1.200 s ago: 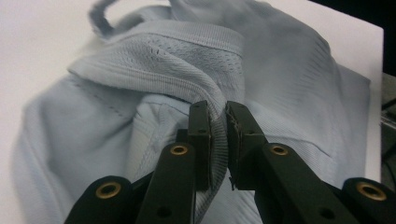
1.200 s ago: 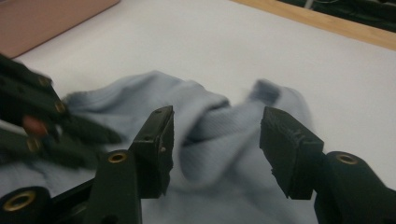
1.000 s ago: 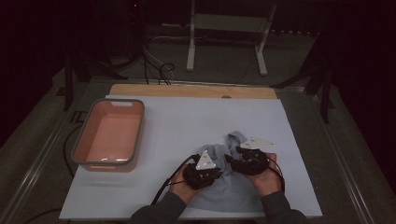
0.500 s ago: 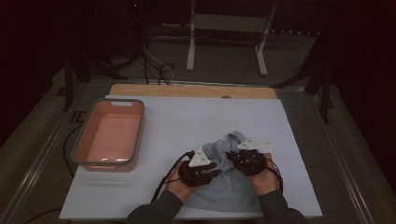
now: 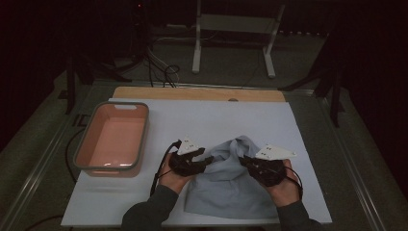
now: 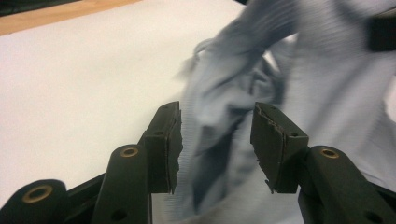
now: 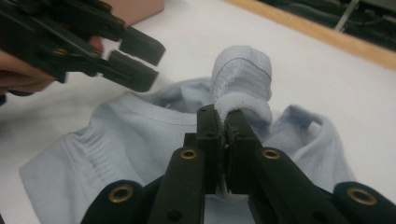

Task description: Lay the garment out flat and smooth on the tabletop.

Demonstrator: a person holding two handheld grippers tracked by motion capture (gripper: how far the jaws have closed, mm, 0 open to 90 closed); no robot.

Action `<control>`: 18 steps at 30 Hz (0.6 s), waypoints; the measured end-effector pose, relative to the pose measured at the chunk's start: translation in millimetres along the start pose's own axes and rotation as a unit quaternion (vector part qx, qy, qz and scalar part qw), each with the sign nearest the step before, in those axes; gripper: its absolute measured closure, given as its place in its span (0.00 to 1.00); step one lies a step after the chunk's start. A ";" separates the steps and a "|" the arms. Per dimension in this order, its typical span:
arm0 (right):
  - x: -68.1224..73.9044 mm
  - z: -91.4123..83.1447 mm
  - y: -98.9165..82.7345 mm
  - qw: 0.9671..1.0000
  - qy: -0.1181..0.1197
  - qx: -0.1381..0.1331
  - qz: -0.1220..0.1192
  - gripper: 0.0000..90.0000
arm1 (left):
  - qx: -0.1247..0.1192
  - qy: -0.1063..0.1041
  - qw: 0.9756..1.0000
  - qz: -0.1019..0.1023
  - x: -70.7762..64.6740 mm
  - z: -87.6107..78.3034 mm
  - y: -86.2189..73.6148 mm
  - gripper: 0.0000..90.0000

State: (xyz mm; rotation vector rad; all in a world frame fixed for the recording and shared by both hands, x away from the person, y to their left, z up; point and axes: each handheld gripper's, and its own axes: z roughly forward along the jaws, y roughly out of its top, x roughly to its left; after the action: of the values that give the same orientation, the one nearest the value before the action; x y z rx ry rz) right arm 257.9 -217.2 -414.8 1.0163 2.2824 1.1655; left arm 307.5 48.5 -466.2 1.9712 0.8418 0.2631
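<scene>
Cloth: a light blue-grey garment (image 5: 231, 180) lies crumpled on the white mat (image 5: 216, 120), near the mat's front edge, between the two hands; its top is bunched up into a raised fold.
Left gripper: the left gripper (image 5: 204, 161) sits at the cloth's left edge, held in the left hand (image 5: 173, 175). In the left gripper view its jaws stand partly apart and have just been opening; a fold of cloth (image 6: 243, 112) hangs in the gap, and the pads do not press on it.
Right gripper: the right gripper (image 5: 246, 162) sits at the cloth's right side, held in the right hand (image 5: 284, 187). In the right gripper view its jaws (image 7: 225, 123) are clamped tight on a ribbed hem of the cloth (image 7: 240, 79), which rises in a hump just above the tips.
Between grippers: the two are near each other but apart, tips pointing inward over the cloth.
Bin: a pink bin (image 5: 82, 154) with a grey rim stands on the mat's left part, well apart from the cloth.
Board: a wooden board (image 5: 192, 93) shows along the mat's far edge.
</scene>
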 end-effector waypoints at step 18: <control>-5.0 -16.7 6.3 0.999 -0.015 -0.032 -0.009 0.96 | 0.060 0.013 0.998 0.006 4.7 35.0 2.6 0.87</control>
State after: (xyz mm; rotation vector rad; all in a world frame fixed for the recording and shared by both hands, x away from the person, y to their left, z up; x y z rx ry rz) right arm 253.7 -227.4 -399.9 0.9805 2.2127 1.1984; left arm 329.5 26.8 -483.4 2.0892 0.8799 0.2516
